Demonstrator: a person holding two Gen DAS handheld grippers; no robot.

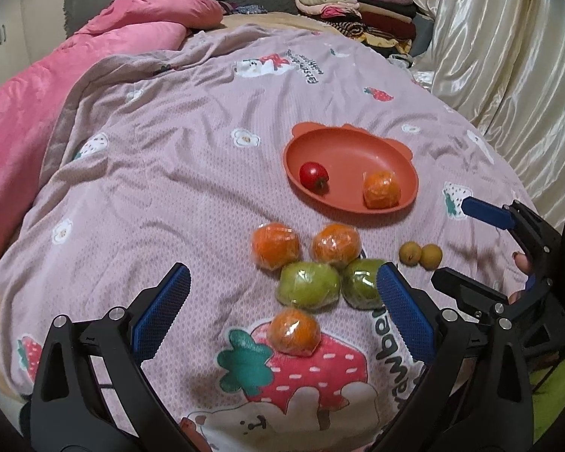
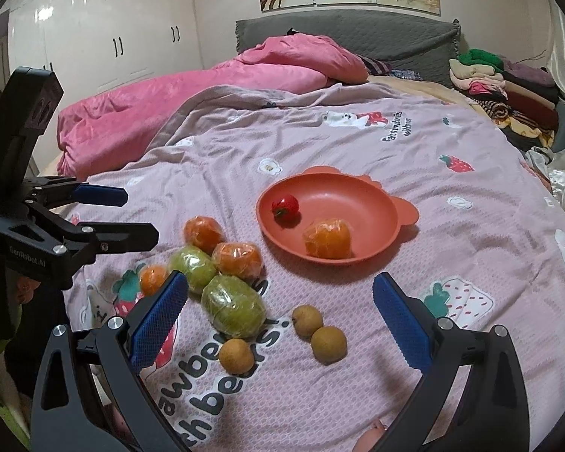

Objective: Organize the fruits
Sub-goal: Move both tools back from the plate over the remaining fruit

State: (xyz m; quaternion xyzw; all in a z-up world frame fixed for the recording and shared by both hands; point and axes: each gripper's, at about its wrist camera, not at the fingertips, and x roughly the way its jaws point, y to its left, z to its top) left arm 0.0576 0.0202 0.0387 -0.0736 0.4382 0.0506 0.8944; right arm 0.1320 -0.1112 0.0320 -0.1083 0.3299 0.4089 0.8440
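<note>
An orange plate (image 1: 358, 143) (image 2: 342, 196) lies on the pink bedspread, holding a cherry tomato (image 1: 313, 175) (image 2: 285, 206) and a wrapped orange (image 1: 381, 189) (image 2: 327, 238). In front of it sit three wrapped oranges (image 1: 275, 245) (image 2: 203, 230), two wrapped green fruits (image 1: 307, 284) (image 2: 233, 307) and small brown fruits (image 1: 420, 254) (image 2: 328, 343). My left gripper (image 1: 282, 269) (image 2: 137, 214) hangs open above the oranges and green fruits, holding nothing. At the right, my right gripper (image 2: 280, 278) (image 1: 452, 239) is open above the brown fruits, also holding nothing.
A pink quilt (image 1: 56, 86) is bunched along the bed's left side. Folded clothes (image 1: 358, 7) are stacked at the far right by a cream curtain (image 1: 501, 56). A grey headboard (image 2: 342, 34) and white wardrobes (image 2: 105, 26) stand behind.
</note>
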